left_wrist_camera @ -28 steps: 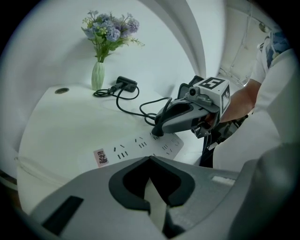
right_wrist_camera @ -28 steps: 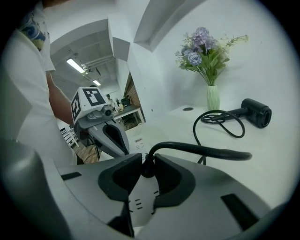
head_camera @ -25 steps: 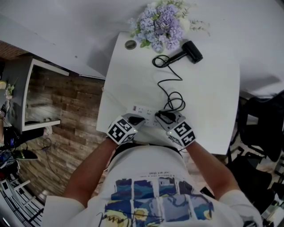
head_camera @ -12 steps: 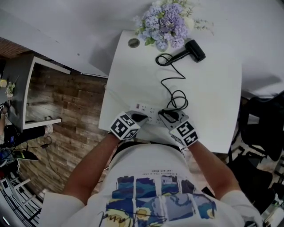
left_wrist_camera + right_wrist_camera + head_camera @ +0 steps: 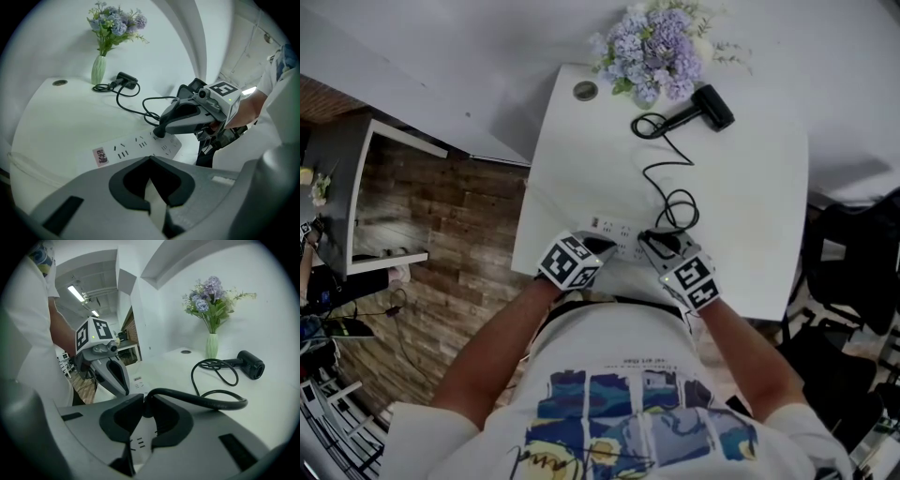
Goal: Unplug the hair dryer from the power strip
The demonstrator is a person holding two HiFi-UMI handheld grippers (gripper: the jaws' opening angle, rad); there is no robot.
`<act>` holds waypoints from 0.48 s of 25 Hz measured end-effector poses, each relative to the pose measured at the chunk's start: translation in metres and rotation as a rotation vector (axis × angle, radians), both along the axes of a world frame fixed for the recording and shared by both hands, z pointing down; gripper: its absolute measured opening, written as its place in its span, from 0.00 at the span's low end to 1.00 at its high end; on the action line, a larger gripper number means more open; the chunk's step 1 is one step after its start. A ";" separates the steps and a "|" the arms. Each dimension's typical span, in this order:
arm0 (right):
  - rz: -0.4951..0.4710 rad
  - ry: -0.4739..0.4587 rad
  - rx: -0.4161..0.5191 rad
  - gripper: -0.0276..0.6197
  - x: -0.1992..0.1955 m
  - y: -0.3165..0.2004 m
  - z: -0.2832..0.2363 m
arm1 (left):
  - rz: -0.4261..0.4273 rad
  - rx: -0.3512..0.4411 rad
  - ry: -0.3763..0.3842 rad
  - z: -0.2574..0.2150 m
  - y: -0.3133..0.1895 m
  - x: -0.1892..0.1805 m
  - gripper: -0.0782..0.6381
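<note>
A black hair dryer (image 5: 712, 106) lies at the far side of the white table (image 5: 750, 216). Its black cord (image 5: 661, 173) loops toward me and ends at a white power strip (image 5: 614, 232) near the front edge. My right gripper (image 5: 652, 239) is at the strip's right end, its jaws closing with the black plug (image 5: 147, 406) between them and the pads touching it. The plug (image 5: 159, 132) still sits in the strip (image 5: 131, 150). My left gripper (image 5: 150, 159) is shut, its tips down on the strip's left end by the label.
A pale vase of purple flowers (image 5: 652, 47) stands at the table's back edge beside a round cable hole (image 5: 585, 91). The table's front edge is close under both grippers. Wooden floor lies to the left and a black chair (image 5: 853, 272) to the right.
Both grippers stay at the power strip. Only the head view has shifted a little.
</note>
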State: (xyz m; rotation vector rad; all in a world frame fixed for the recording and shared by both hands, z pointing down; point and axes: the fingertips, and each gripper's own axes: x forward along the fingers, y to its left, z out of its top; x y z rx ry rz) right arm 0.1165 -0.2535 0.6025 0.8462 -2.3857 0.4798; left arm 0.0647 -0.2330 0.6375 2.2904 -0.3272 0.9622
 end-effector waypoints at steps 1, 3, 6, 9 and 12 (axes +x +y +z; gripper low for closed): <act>0.003 0.006 0.001 0.13 0.000 0.000 0.000 | 0.000 -0.002 0.000 0.000 0.000 0.000 0.11; 0.009 0.020 0.006 0.13 -0.001 0.001 -0.001 | -0.001 -0.001 0.000 0.000 0.000 0.000 0.11; 0.029 0.020 0.029 0.13 -0.001 -0.002 -0.007 | -0.008 -0.012 -0.002 0.000 -0.001 0.000 0.11; 0.072 -0.005 0.071 0.13 0.001 -0.017 -0.027 | -0.005 -0.027 -0.003 0.001 -0.001 0.000 0.11; 0.096 -0.018 0.090 0.14 0.002 -0.030 -0.044 | 0.008 -0.020 -0.003 0.001 0.000 0.000 0.11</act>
